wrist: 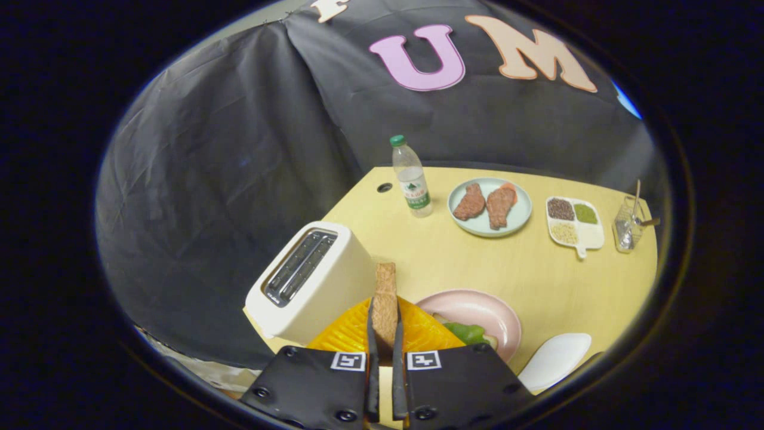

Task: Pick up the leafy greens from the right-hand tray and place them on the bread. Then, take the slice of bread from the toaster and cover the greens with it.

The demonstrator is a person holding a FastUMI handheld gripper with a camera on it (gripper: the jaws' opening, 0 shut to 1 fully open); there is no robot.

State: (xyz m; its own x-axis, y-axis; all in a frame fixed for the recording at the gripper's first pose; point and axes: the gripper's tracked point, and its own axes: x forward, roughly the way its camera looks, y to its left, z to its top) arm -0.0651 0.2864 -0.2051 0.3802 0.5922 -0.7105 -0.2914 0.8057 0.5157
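Note:
My gripper (385,325) is shut on a slice of brown bread (385,298), held upright on edge between the two fingers, high above the table. Left of the fingers stands the white toaster (310,280) with both slots empty. Just right of the fingers sits a pink plate (477,307) carrying the leafy greens (465,332) on a piece of bread, partly hidden behind the right finger. Under the fingers lies an orange ridged tray (352,331).
Further back on the yellow table (537,269) stand a water bottle (410,178), a pale blue plate with two pieces of meat (489,206), a white divided dish of seeds (574,224) and a glass with a spoon (628,226). A white oval dish (555,360) lies beside the pink plate.

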